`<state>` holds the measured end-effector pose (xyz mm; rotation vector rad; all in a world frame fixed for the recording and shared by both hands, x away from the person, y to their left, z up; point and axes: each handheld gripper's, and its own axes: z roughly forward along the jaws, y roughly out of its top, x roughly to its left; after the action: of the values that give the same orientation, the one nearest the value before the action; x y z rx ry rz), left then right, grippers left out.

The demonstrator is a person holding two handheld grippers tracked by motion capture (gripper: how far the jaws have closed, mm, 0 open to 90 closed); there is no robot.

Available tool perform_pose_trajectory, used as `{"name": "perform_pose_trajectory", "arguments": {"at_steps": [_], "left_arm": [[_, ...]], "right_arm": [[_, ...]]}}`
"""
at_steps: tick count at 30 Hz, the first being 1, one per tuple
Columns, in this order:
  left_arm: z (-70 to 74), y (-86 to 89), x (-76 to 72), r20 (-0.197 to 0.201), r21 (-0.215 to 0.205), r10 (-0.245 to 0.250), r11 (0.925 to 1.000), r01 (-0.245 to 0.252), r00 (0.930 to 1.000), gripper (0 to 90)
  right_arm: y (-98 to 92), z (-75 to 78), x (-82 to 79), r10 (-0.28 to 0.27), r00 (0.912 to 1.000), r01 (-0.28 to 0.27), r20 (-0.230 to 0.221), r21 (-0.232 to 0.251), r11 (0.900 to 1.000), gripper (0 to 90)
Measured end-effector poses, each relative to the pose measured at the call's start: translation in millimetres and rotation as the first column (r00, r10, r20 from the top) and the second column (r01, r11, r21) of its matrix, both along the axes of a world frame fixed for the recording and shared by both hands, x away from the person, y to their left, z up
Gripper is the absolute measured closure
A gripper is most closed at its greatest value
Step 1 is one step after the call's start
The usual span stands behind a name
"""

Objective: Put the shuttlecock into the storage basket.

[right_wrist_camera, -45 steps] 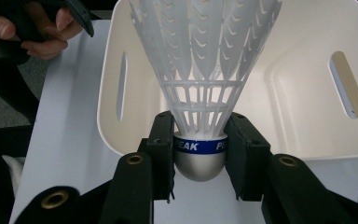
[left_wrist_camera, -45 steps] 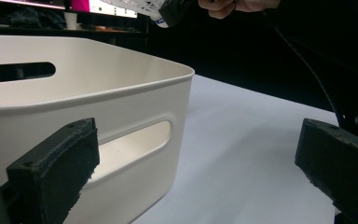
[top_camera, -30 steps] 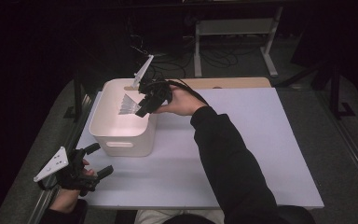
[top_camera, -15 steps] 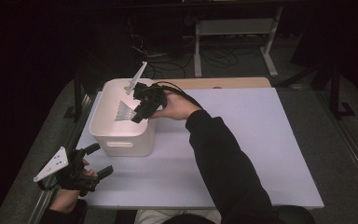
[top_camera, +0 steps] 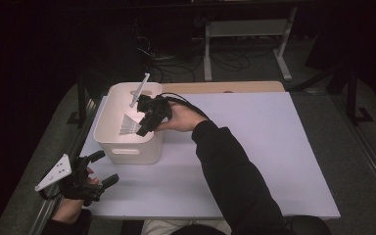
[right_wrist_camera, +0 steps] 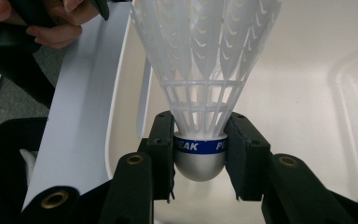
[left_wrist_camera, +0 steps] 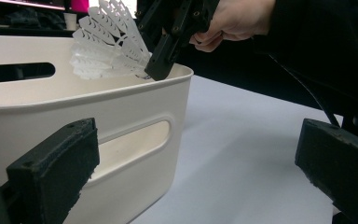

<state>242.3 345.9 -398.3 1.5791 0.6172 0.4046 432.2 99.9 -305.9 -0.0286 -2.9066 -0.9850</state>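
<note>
The worktop [top_camera: 254, 147] carries a white bin [top_camera: 127, 149] near its left edge, and the right tool [top_camera: 144, 122] hangs over the bin's open top, its jaws clamped on the silver cork of a white shuttlecock [right_wrist_camera: 200, 93] whose plastic skirt fans out over the inside of the bin. The grip sits only on the rounded cork just below the blue band, so the likeliest slip is the cork squirting out sideways if the jaws loosen unevenly. Let go this high, the light shuttlecock could bounce or catch the rim and tumble onto the worktop. The skirt could also snag on the wall and bend. The left tool [top_camera: 90, 174] rests in front of the bin with its jaws wide and empty, too far off to steady the bin if it is nudged.
</note>
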Motion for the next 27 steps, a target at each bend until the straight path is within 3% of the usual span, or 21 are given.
{"name": "perform_pose_trajectory", "arguments": {"at_steps": [5, 6, 13, 20, 27], "left_arm": [[0.0, 0.1, -0.1, 0.0, 0.0, 0.0, 1.0, 0.0, 1.0, 0.0], [0.1, 0.2, -0.1, 0.001, 0.0, 0.001, 1.0, -0.001, 1.0, 0.0], [0.1, 0.1, 0.0, 0.0, 0.0, 0.001, 1.0, -0.001, 1.0, 0.0], [0.1, 0.5, -0.4, 0.001, -0.001, -0.001, 1.0, 0.001, 1.0, 0.0], [0.1, 0.3, -0.3, 0.0, -0.002, 0.002, 1.0, -0.002, 1.0, 0.0]], "right_arm": [[2.6, -2.1, -0.4, 0.002, 1.0, -0.002, 0.002, -0.006, 1.0, 63.1], [3.7, -3.0, 0.0, -0.018, 0.9998, 0.018, -0.01, -0.01, 1.0, 52.0], [-0.3, -0.2, 2.2, -0.058, 0.9979, 0.058, -0.028, 0.002, 0.998, 40.2], [-8.6, 7.5, 2.6, -0.086, 0.9961, 0.087, -0.017, 0.027, 0.996, 17.8], [-18.1, 14.5, 1.0, -0.122, 0.9924, 0.122, 0.012, 0.053, 0.991, 7.5]]}}
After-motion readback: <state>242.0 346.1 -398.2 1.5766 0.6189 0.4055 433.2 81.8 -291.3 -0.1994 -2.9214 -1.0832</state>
